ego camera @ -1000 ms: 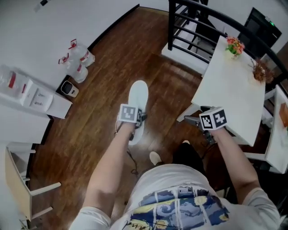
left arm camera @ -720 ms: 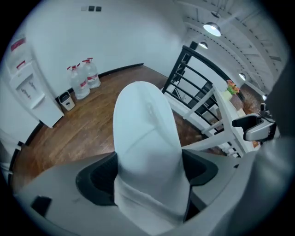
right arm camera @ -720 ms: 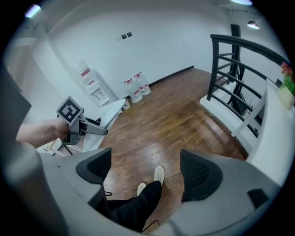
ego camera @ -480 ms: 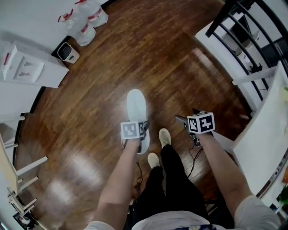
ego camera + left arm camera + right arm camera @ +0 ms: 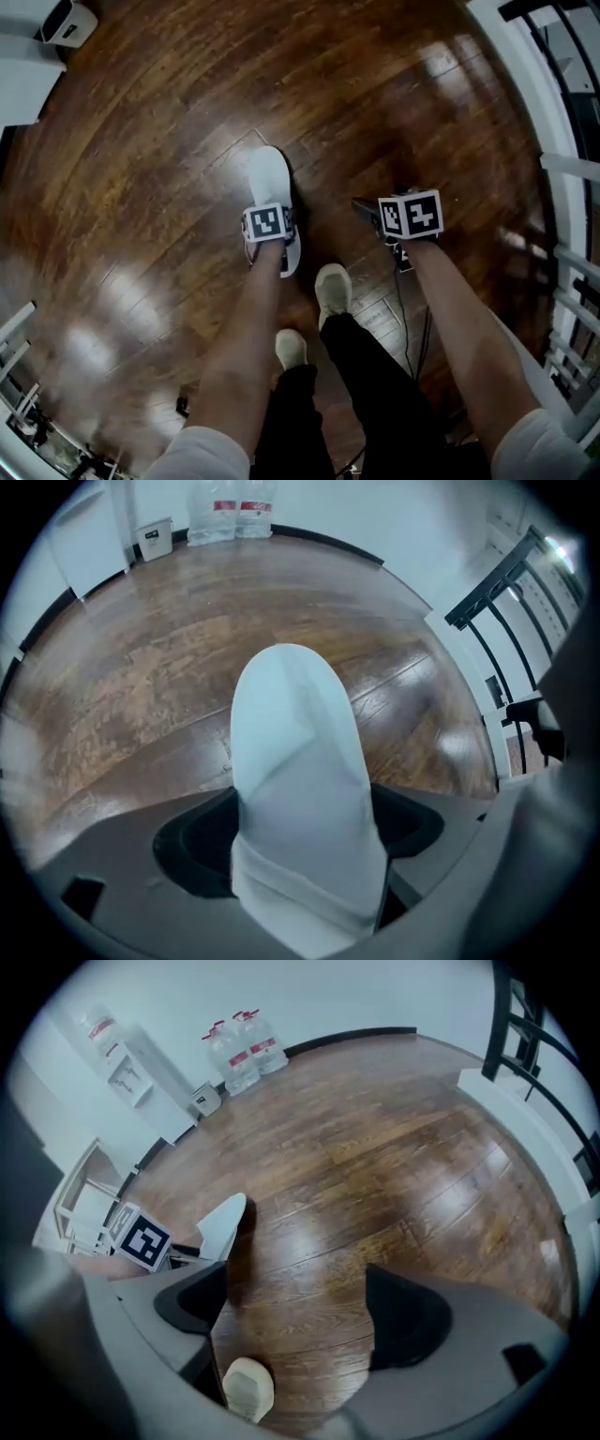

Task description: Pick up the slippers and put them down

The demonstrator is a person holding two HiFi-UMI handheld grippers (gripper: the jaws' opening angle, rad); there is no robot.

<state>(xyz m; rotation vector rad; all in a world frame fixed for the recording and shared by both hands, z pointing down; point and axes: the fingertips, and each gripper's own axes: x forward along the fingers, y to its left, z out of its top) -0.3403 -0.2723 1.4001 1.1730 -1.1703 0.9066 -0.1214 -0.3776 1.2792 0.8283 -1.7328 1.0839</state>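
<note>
A white slipper (image 5: 266,176) hangs toe-forward just over the dark wooden floor (image 5: 169,141), with my left gripper (image 5: 272,234) shut on its rear part. In the left gripper view the slipper (image 5: 295,780) fills the gap between the jaws of the left gripper (image 5: 300,827) and points away from the camera. My right gripper (image 5: 384,234) is to its right at about the same height, and in its own view the right gripper (image 5: 300,1307) stands open with only floor between the jaws. From there the slipper (image 5: 222,1222) shows at the left. I see no second slipper.
The person's two feet in beige shoes (image 5: 333,286) (image 5: 291,349) stand just behind the grippers. Water bottles (image 5: 246,1049) and a white cabinet (image 5: 127,1058) line the far wall. A black railing (image 5: 511,583) on a white base runs along the right.
Both grippers have dropped from about waist height to close above the floor, and the left one has carried the slipper down with it. The head view now looks straight down at the feet.
</note>
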